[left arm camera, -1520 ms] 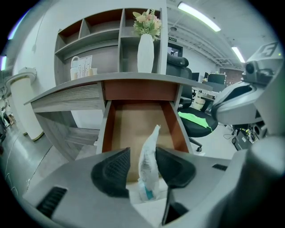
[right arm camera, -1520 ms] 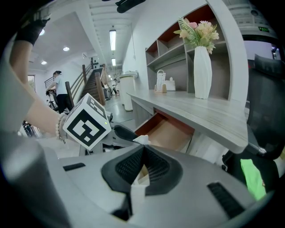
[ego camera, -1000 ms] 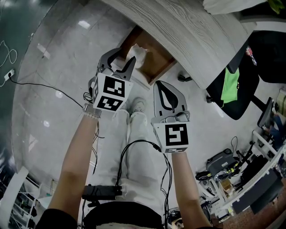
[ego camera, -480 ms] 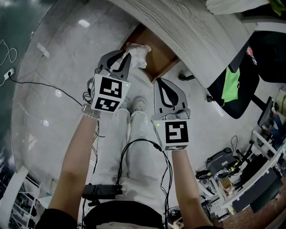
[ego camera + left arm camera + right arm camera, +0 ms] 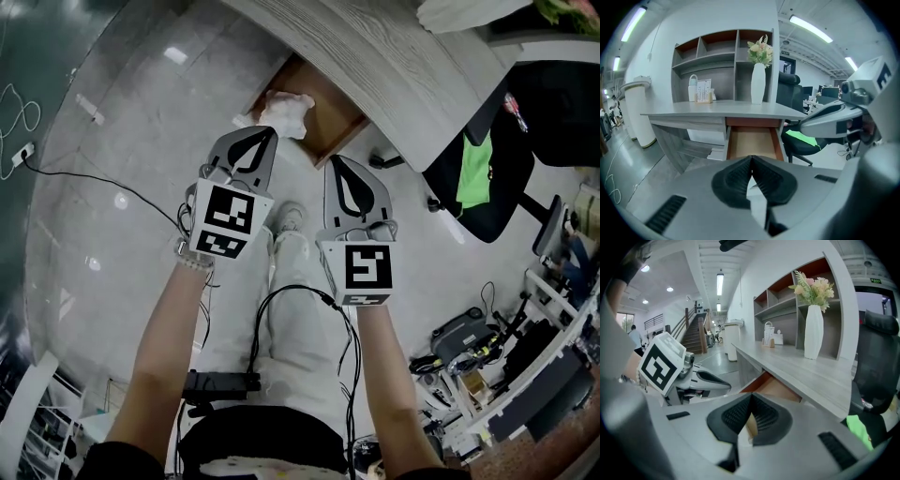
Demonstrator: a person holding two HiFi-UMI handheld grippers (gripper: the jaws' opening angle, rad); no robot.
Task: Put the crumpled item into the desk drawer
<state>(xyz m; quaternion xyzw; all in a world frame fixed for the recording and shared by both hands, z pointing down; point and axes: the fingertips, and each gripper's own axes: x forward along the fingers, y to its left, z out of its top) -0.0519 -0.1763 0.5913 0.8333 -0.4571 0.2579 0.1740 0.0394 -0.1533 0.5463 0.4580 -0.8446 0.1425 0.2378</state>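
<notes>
The left hand-held gripper has just been closing; its 2 jaws meet with nothing between them. Beside it, the right hand-held gripper is pressed together too, empty. Just beyond the left tips, the white crumpled wad lies at the near end of the open brown wooden drawer, under the grey wood-grain bench.

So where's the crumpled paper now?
In the head view, the paper sits at the front corner of the open drawer, under the desk, ahead of the left gripper.
</notes>
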